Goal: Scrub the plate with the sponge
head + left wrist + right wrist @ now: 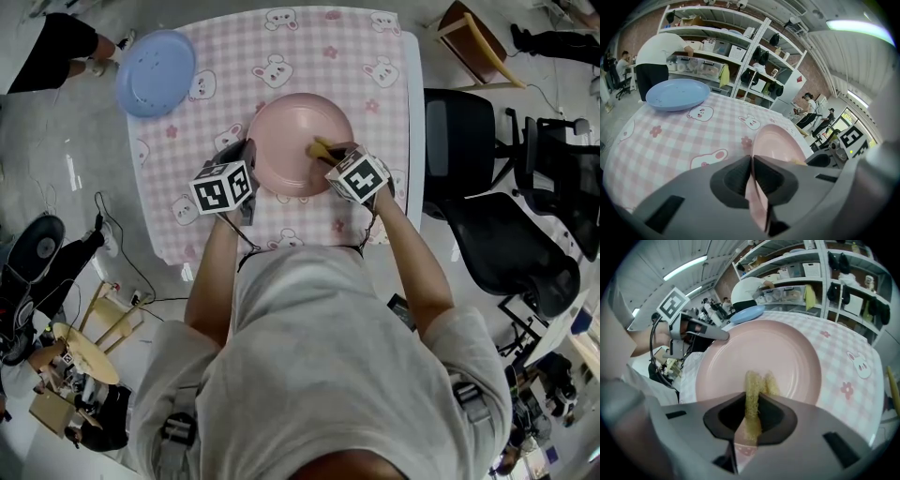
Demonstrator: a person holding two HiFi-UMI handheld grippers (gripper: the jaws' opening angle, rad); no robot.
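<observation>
Pink plate (292, 131) at bench (380, 66) centre: left hand-held gripper (247, 153) clamped on its 9 o'clock rim, right hand-held gripper (332, 154) clamped on yellow sponge (322, 147) touching the plate's 3 o'clock side.

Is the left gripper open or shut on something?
Shut on the round pink plate: the left gripper pinches its rim between both jaws.

The person wears a pale grey short-sleeved T-shirt (319, 375), with dark buckled straps (178, 428) near both shoulders. The sleeves end above the elbows, leaving the forearms bare. The left gripper (246, 150) and right gripper (328, 150) have grey moulded bodies with darker jaws, and each carries a white cube (223, 187) printed with black square markers. Thin black cables (242, 246) trail from them toward the chest
</observation>
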